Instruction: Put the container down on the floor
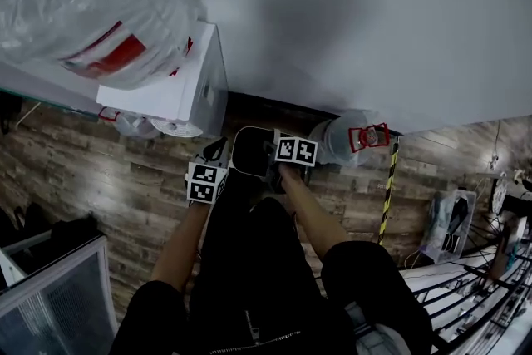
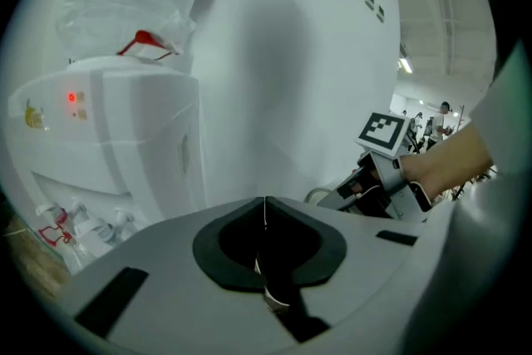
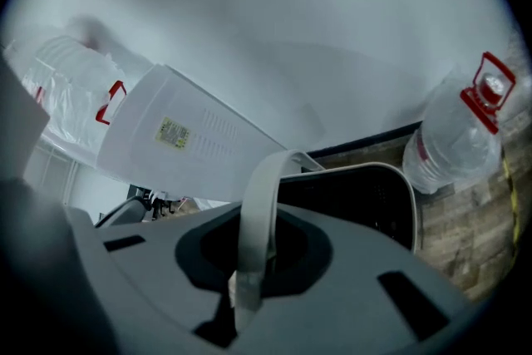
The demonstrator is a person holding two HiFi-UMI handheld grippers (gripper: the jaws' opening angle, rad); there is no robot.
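Note:
A dark container (image 1: 252, 152) with a pale rim sits just ahead of my knees, by the foot of the white wall. In the right gripper view its rim (image 3: 391, 179) curves round a black inside, and its white handle (image 3: 259, 204) arches up between my jaws. My right gripper (image 3: 248, 266) is shut on that handle; its marker cube (image 1: 295, 150) shows from above. Whether the container rests on the wood floor (image 1: 125, 187) I cannot tell. My left gripper (image 2: 265, 216) is shut with nothing in it, just left of the container (image 1: 214, 154).
A white water dispenser (image 1: 179, 87) stands to the left against the wall, with a plastic-wrapped bottle (image 1: 91, 4) on top. A large water bottle (image 1: 345, 139) with a red cap stands on the floor at the right. Striped tape (image 1: 387, 187) runs beside it. A glass cabinet (image 1: 50, 295) is at the lower left.

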